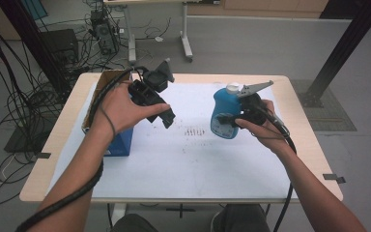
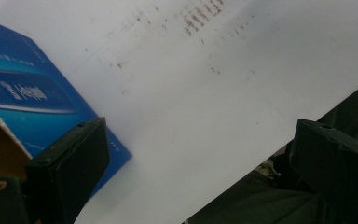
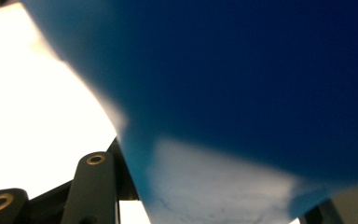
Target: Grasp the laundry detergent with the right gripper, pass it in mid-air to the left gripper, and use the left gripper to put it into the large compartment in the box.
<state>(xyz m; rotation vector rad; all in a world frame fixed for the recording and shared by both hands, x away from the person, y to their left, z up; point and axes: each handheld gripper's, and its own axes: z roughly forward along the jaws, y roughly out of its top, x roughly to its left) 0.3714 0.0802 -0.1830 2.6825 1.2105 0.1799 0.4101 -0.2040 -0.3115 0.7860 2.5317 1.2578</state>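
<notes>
- Presently, my right gripper (image 1: 234, 117) pinches the blue bottle (image 1: 223, 110), upright so nothing spills.
- My left gripper (image 1: 166, 116), jaws spread, empty, at nine o'clock, near the blue box (image 1: 118, 143).

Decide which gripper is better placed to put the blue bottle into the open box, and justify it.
Right: the right gripper is already shut on the blue bottle. The left gripper is open and empty, though nearer the box.

Quick count: one blue bottle (image 1: 223, 112) with a white cap, at about 3 o'clock on the desk (image 1: 183, 164). One blue box (image 1: 119, 143) over at 9 o'clock. Two tongs, left (image 1: 160, 101) and right (image 1: 239, 108), one per hand, so two hands too. One white sheet (image 1: 174, 159) covering the desk, one patch of brown specks (image 1: 193, 131) near the middle.
</notes>
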